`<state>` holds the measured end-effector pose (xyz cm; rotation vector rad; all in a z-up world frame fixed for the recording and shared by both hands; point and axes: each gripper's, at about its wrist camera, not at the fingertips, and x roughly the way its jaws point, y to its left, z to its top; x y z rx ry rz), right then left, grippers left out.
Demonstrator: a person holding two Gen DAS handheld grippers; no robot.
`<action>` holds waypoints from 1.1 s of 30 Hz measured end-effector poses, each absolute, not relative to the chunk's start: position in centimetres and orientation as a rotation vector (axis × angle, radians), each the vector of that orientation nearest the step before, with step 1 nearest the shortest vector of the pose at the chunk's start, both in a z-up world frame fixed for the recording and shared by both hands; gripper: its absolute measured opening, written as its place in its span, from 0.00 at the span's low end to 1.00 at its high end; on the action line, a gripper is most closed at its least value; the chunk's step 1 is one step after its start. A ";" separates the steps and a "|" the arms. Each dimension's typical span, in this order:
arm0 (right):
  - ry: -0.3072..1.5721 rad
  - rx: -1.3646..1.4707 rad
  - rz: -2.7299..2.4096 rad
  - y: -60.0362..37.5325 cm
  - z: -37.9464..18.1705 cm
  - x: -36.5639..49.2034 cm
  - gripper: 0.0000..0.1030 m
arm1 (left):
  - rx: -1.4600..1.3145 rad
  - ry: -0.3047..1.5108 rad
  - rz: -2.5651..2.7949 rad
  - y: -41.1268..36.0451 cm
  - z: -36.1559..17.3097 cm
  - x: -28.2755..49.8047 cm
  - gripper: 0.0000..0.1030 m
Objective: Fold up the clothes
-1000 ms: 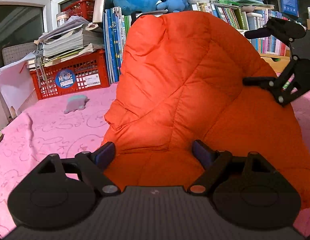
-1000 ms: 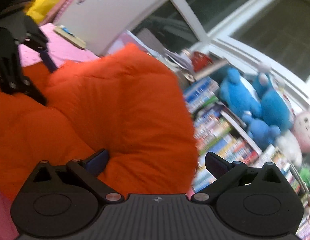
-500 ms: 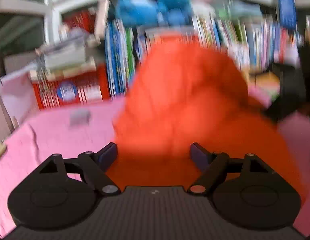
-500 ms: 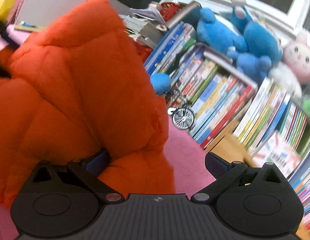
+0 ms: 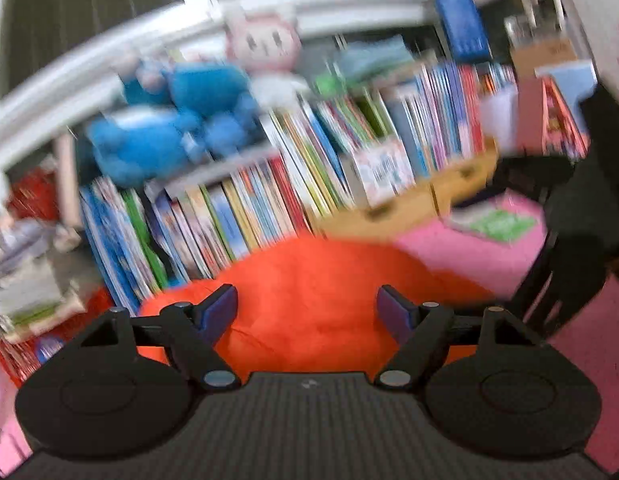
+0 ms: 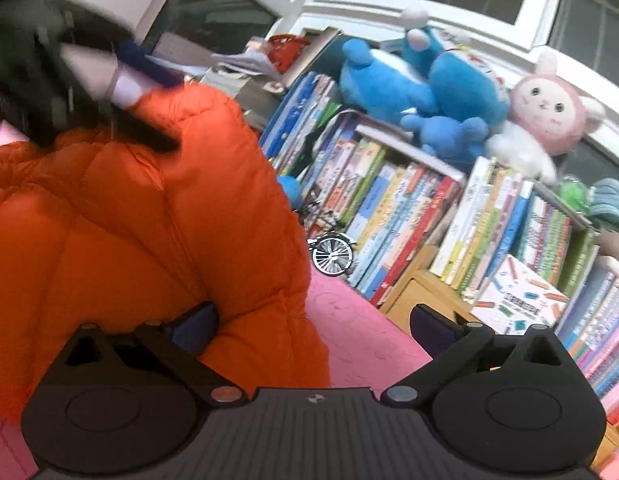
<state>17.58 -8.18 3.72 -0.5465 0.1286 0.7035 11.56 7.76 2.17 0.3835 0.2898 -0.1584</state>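
The orange puffer jacket [image 6: 141, 232] stands bunched on the pink tabletop [image 6: 357, 340], near the bookshelf [image 6: 449, 220]. Left claw [image 5: 307, 312]: jaws apart, just been closing, fabric between them, unpinched. Right claw [image 6: 313, 324]: apart, straddling the jacket's edge. Recommended: flatten the bulk before creasing.

Ahead of the tongs, books [image 6: 409, 216] fill a shelf under blue plush toys [image 6: 421, 80], a pink plush [image 6: 549, 112], and a toy bicycle [image 6: 333, 254].
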 end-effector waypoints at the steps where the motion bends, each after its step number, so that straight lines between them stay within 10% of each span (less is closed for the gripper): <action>1: 0.128 -0.529 0.692 -8.6 3.8 17.5 1.00 | 0.397 0.318 -0.157 7.7 1.6 11.9 0.75; 23: 0.334 -0.025 0.613 -10.7 4.3 18.9 0.90 | 0.053 0.549 -0.211 11.7 -2.5 15.8 0.85; 27: 0.449 0.154 0.724 -10.1 4.2 20.0 0.51 | 0.051 0.526 -0.205 11.7 -2.8 15.5 0.85; 33: 0.521 0.050 0.629 -7.3 2.3 21.3 0.45 | 0.058 0.516 -0.198 11.4 -2.8 15.5 0.85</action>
